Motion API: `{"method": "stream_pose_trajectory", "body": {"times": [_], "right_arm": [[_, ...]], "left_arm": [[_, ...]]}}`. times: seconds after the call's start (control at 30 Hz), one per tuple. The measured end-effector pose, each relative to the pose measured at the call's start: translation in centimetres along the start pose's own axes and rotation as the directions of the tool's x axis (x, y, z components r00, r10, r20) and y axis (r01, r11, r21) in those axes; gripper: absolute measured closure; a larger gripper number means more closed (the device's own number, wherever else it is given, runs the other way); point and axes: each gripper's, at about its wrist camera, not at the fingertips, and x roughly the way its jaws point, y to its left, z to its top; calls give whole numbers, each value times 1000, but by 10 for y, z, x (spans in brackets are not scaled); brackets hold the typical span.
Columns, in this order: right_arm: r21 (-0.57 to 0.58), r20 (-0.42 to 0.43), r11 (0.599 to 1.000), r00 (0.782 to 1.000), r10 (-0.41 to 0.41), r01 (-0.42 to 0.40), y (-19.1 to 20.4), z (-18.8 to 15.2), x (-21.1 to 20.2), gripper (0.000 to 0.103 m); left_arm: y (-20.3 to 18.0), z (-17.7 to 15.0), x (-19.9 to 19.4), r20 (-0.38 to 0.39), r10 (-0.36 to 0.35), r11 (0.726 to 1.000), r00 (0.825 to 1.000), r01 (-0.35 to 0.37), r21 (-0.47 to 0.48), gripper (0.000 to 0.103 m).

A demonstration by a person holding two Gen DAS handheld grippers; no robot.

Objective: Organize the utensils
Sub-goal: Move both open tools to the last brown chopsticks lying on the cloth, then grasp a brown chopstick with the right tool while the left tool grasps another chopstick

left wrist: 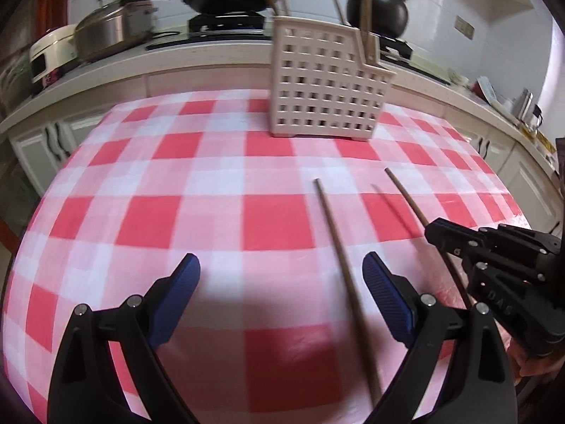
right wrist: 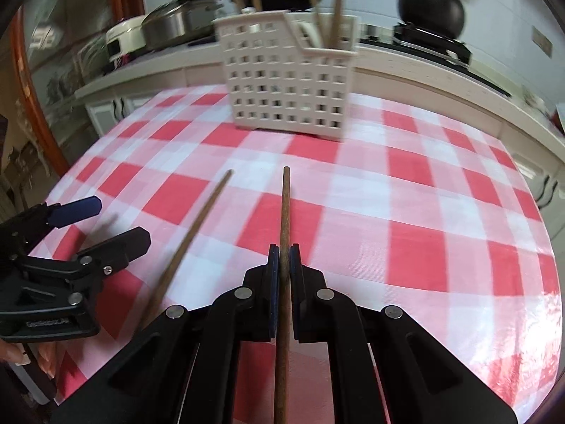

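Wooden chopstick pinched in right gripper, left gripper spread around another chopstick

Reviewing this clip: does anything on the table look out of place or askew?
One loose chopstick still lies on the checked cloth, passing between the open left tool's jaws without being gripped. Its partner is clamped in the right tool. The white caddy stands upright; nothing spilled.

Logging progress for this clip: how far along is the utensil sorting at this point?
Partly done. Several chopsticks already stand in the white slotted holder. In hand: the right claw is shut on one chopstick. Left: a second chopstick lies on the checked tablecloth, between the open left claw's fingers but not gripped.
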Motion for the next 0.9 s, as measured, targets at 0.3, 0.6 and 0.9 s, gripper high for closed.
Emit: {"method": "stream_pose_trajectory", "body": {"times": [0.3,0.6,0.9], "right_arm": [[76,20,997,1000,19,-21,-33,-10,-11,97],[93,42,994,998,52,-56,-40,-12,-17,97],[101,41,993,998,55,-59,-42,-14,-17,97]], "left_arm": [[-34,10,32,-102,-10,997,995,18,81,52],[-48,10,41,-101,36,989,994,-21,145,83],[-46,9,38,-93,12,989,996,2,148,97]]}}
